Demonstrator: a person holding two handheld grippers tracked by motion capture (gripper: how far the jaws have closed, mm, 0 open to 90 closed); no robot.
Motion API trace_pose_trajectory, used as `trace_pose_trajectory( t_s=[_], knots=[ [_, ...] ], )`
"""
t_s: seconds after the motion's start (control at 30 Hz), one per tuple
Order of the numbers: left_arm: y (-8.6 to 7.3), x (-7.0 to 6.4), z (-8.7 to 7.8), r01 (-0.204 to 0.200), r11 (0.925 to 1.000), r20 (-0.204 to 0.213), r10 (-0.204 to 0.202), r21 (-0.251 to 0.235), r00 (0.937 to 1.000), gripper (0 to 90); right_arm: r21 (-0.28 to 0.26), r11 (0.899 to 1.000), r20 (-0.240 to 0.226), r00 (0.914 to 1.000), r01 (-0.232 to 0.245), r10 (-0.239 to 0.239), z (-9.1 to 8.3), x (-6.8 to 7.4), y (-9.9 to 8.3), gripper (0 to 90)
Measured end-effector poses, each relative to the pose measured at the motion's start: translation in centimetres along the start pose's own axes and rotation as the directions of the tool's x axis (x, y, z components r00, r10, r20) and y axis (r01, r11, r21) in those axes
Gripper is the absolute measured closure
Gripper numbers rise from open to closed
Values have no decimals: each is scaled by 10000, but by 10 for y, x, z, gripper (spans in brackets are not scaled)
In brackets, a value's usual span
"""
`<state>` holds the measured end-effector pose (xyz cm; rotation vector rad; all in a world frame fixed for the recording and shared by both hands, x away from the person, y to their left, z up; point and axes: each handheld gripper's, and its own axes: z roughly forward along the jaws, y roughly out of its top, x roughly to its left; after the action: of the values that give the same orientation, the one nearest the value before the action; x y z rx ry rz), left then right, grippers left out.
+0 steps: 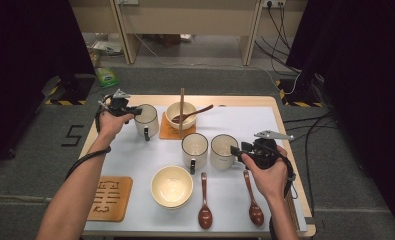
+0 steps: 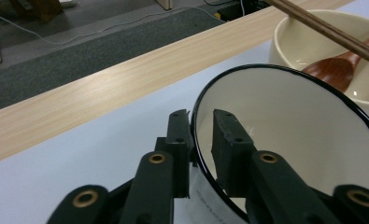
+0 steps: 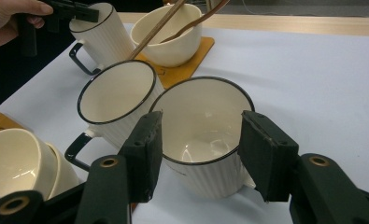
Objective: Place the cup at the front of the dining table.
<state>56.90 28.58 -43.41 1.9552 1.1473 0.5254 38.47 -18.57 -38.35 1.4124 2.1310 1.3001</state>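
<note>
Mugs: my left gripper [image 2: 201,140] pinches the far-left mug [image 1: 147,119] rim on the counter [image 1: 295,130], right gripper [image 3: 198,154] spread around the right mug [image 3: 205,135]; I'd squeeze squarely before lifting.

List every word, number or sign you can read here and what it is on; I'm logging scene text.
"5": painted in black on the grey floor left of the table.
Carved sign on the wooden coaster at the near left: a cut-out pattern, not readable as text.
Print on the green packet on the floor: too small to read.
Engraving on the orange coaster under the far bowl: too blurred to read.
</note>
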Motion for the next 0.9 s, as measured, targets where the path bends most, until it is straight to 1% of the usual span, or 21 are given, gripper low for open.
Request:
trace_pose_trajectory(
  t_s=[0.03, 0.1, 0.17, 0.2, 0.33, 0.4, 0.5, 0.6, 0.7, 0.77, 0.87, 0.9],
  knots=[
    [-1, 1, 1, 79, 10000, 10, -79, 29, 10000, 716, 3, 10000, 2, 10000, -10, 10, 0, 0, 0, 493],
    [-2, 2, 1, 312, 9994, 95, -311, -115, 9995, 694, 1, 10000, 4, 10000, -6, 6, 0, 0, 0, 493],
    [-1, 1, 1, 335, 9993, 124, -333, -140, 9994, 675, 8, 10000, 9, 10000, 9, -9, 0, 0, 0, 493],
    [0, 0, 1, 404, 9989, 156, -400, -231, 9991, 652, 16, 10000, 4, 10000, 15, -15, 1, 0, 0, 492],
    [7, -5, -2, 575, 9970, -6, -576, -523, 9983, 528, 45, 10000, -2, 10000, 38, -38, 1, 1, 0, 492],
    [10, -8, -5, 523, 9975, -38, -525, -468, 9986, 482, 32, 10000, -9, 10000, 17, -17, 1, 1, 0, 493],
    [12, -12, -10, 677, 9962, -140, -685, -549, 9976, 432, 18, 10000, -5, 10000, 11, -11, 1, 1, 0, 492],
    [13, -15, -15, 760, 9955, -197, -772, -563, 9968, 394, 58, 10000, -5, 10000, 16, -16, 2, 1, -1, 492],
    [12, -16, -18, 865, 9947, -151, -874, -563, 9961, 379, 84, 10000, -34, 10000, 26, -25, 3, 2, -1, 491],
    [11, -18, -21, 993, 9927, -105, -1002, -685, 9949, 366, 79, 10000, -34, 10000, 39, -39, 3, 3, -1, 491],
    [8, -21, -25, 925, 9925, -46, -932, -798, 9956, 361, 50, 10000, -12, 10000, 17, -17, 2, 3, 0, 491],
    [7, -22, -26, 985, 9918, -38, -991, -813, 9951, 355, 49, 10000, -3, 10000, 35, -35, 2, 2, 0, 491]
  ],
)
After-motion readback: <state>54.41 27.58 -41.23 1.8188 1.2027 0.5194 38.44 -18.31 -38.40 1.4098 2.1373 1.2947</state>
